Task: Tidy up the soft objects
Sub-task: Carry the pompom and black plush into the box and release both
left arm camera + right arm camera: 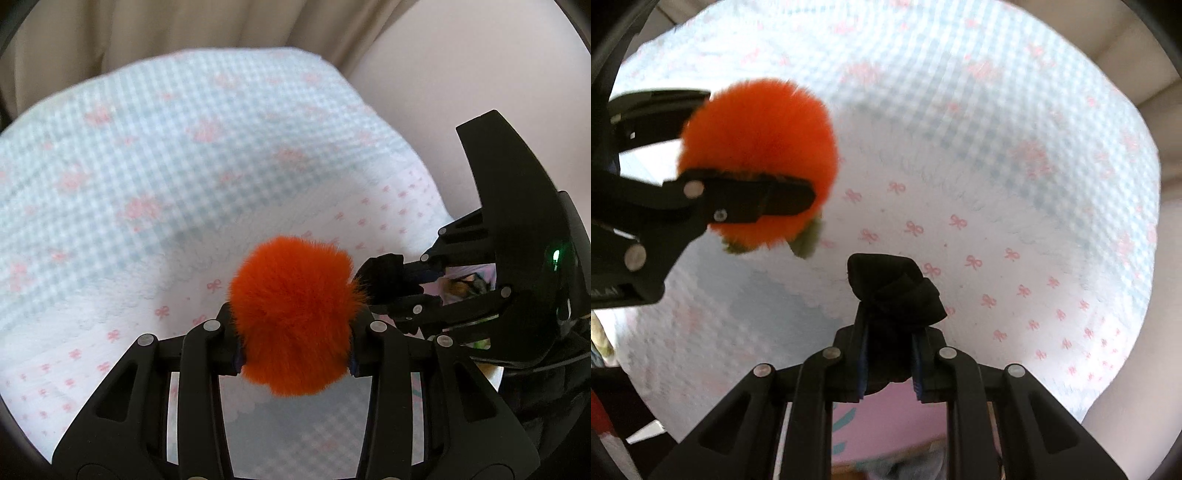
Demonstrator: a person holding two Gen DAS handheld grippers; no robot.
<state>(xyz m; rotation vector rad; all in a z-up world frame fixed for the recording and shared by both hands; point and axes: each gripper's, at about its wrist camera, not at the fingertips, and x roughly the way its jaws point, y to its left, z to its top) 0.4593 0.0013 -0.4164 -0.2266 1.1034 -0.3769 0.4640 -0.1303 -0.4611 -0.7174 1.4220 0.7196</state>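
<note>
My left gripper (293, 343) is shut on a fluffy orange pompom toy (291, 317) and holds it above the blue-and-white checked blanket (155, 155). The toy also shows in the right wrist view (757, 147), with small green felt leaves (807, 240) at its underside. My right gripper (888, 354) is shut on a small black rolled cloth (894, 291), held above the blanket's pink-bow part (997, 277). In the left wrist view the right gripper (391, 277) comes in from the right, with the black cloth (384, 273) right beside the orange toy.
The blanket covers most of both views. Beige curtain folds (147, 33) hang behind it and a pale pink cushion surface (461, 74) lies to the right. A pink item with teal marks (886, 424) lies below the right gripper.
</note>
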